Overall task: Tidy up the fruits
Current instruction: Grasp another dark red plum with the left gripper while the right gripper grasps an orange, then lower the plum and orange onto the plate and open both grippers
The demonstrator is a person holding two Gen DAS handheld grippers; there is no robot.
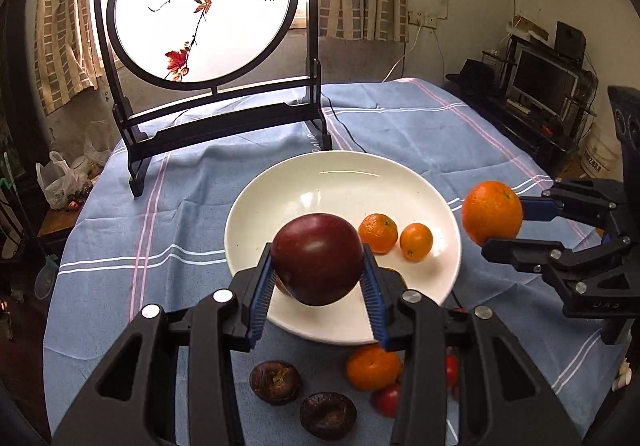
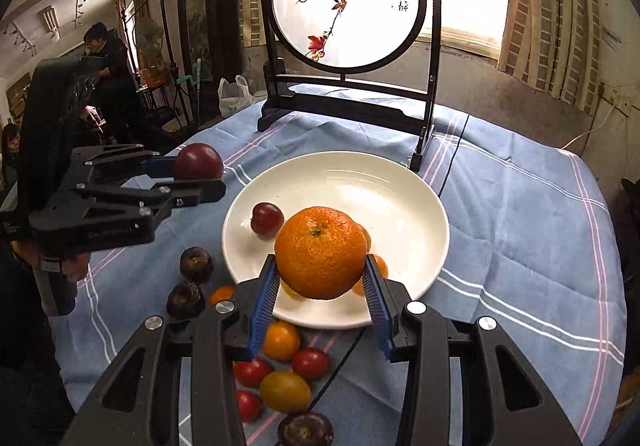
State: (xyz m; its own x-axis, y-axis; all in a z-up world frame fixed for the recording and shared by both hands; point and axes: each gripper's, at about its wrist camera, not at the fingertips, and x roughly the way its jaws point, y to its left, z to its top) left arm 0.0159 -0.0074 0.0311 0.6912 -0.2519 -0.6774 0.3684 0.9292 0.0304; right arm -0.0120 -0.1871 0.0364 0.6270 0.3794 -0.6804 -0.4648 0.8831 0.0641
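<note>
My left gripper (image 1: 319, 278) is shut on a dark red plum (image 1: 318, 258) and holds it above the near rim of the white plate (image 1: 340, 174); it also shows in the right wrist view (image 2: 199, 178). My right gripper (image 2: 322, 278) is shut on a large orange (image 2: 320, 252) above the plate (image 2: 400, 198); it shows at the right of the left wrist view (image 1: 494, 224). Two small oranges (image 1: 378, 232) and one plum (image 2: 267, 219) lie in the plate.
Loose on the blue cloth in front of the plate: two dark mangosteens (image 1: 276, 382), a mandarin (image 1: 374, 366), several red and yellow tomatoes (image 2: 282, 340). A framed bird screen (image 1: 204, 6) stands behind the plate. A black cable (image 2: 336, 370) crosses the cloth.
</note>
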